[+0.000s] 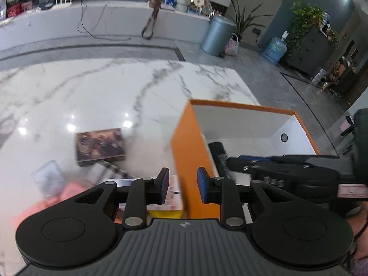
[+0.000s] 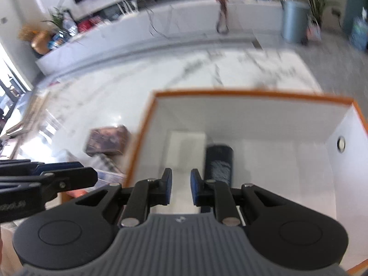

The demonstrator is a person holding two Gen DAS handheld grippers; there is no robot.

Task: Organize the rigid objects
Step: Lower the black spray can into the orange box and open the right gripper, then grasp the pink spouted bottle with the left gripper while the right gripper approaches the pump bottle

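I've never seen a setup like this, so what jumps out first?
The orange box with white walls, standing on the marble table. A black cylinder and a flat white piece lie inside, under the empty right tongs. Left of the box lies a brown patterned box.

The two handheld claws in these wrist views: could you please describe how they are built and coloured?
Both match: the left claw and right claw have black linkage arms with silver pivot pins, blue-padded fingers, round black discs either side, and a ribbed grey body bearing a small white emblem. A pink-and-white label sticks on the right one's side in the left view.
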